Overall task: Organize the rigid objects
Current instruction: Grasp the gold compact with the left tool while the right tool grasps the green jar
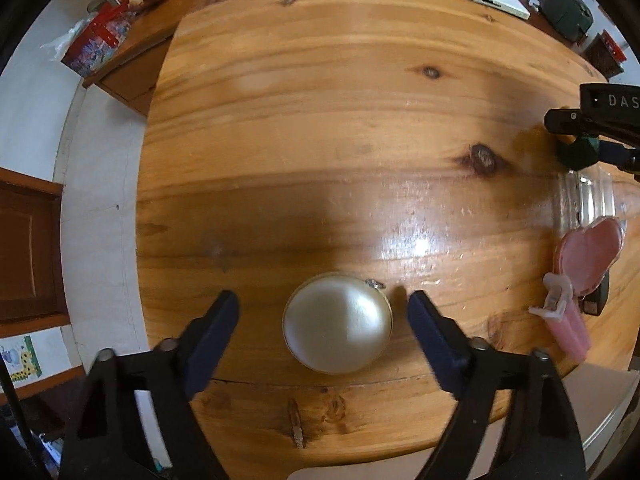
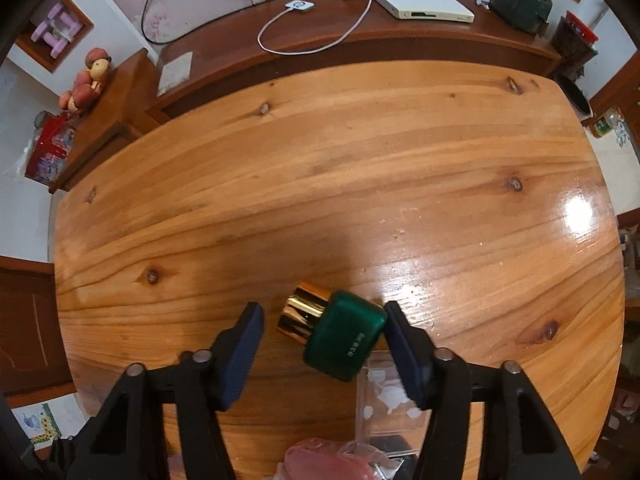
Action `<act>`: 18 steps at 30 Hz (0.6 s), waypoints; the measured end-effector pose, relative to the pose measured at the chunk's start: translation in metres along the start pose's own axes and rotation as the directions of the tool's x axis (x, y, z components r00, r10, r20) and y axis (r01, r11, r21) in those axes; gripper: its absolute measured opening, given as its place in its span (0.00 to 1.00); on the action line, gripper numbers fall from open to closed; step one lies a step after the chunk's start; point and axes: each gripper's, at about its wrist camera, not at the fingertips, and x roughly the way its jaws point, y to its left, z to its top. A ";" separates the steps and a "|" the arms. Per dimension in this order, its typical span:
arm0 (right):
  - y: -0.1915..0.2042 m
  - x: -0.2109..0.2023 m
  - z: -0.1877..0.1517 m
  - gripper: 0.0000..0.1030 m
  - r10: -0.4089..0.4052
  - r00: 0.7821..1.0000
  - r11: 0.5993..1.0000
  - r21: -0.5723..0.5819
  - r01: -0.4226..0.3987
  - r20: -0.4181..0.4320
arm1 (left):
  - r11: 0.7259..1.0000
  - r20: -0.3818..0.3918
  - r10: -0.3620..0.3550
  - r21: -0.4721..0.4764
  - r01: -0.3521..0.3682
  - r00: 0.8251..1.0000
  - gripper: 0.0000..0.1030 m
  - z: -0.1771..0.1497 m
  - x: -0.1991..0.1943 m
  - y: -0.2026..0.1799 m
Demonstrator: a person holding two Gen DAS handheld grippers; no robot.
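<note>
While tongs (image 2: 324,344) gape — green bottle (image 2: 346,340) lies sideways.

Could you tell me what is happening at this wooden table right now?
A person is sorting small items with two handheld grippers. The left gripper hovers open around a round pearly case. The right gripper, jaws open, brackets a green bottle with a gold cap, lying on the table.

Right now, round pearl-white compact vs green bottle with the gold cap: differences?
The round pearl-white compact is a low disc lying flat; the green bottle with the gold cap is blocky and tipped on its side. The compact is untouched, whereas the bottle touches one finger. Both sit between open jaws on the wooden table.
</note>
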 end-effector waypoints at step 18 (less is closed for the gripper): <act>-0.014 -0.030 -0.018 0.51 0.075 0.995 0.995 -0.072 -0.071 0.059 | 0.995 0.135 -0.056 -0.074 0.067 0.989 0.56 -0.019 -0.030 0.012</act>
